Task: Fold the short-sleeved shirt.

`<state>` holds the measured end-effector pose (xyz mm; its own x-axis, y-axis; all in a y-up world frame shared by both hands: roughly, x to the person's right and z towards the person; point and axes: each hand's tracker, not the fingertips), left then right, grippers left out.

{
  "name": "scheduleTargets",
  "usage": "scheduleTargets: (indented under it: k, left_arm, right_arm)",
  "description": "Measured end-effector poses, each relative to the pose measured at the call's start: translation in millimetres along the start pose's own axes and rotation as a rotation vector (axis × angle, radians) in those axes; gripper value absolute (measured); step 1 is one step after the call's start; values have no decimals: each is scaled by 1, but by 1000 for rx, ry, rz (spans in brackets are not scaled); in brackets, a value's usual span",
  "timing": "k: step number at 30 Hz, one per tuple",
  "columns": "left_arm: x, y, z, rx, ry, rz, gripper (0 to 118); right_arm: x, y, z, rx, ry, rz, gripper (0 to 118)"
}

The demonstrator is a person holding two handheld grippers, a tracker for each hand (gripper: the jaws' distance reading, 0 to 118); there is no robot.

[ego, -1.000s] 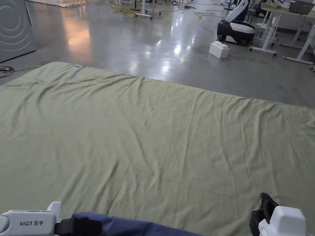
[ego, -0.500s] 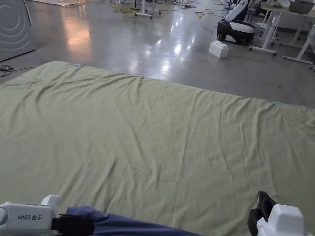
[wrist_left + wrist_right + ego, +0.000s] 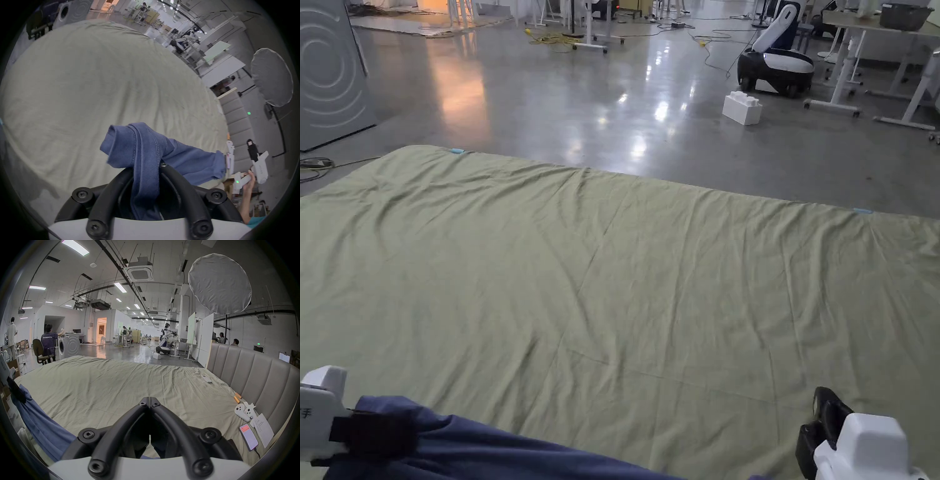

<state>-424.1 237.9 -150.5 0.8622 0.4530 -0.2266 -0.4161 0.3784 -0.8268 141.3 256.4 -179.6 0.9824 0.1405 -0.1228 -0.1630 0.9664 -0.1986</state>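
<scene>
My left gripper (image 3: 146,168) was clenched on a bunched, ribbed edge of the blue short-sleeved shirt (image 3: 186,160), which hung from it at the near left edge of the green sheet (image 3: 625,275) and trailed along the near edge toward the right. My right gripper (image 3: 149,400) had its jaws pressed together with nothing between the tips, hovering over the near right of the sheet.

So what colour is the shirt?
Blue; the shirt shows best in the left gripper view.
</scene>
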Motion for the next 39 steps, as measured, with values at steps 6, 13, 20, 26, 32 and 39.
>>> scheduleTargets:
  k: [6, 13, 20, 26, 32, 39]
  left_arm:
    - [67, -17, 14, -7, 57, -34, 13]
    - [137, -28, 25, -32, -96, -49, 13]
    - [194, -41, -16, -78, -133, -17, 13]
    - [225, -57, -90, -213, -86, -37, 13]
    - [239, -71, -148, -246, -18, -39, 13]
    - [249, -83, -170, -223, 49, -60, 13]
  right_arm:
    - [1, -3, 2, -9, 19, -31, 0]
    - [3, -5, 3, -14, 19, -49, 0]
    - [7, -7, 5, -15, 13, -62, 0]
    - [13, -14, 7, -48, 6, -85, 0]
    - [23, -19, 9, -62, -15, -92, 0]
    - [26, -21, 8, -76, -27, -94, 0]
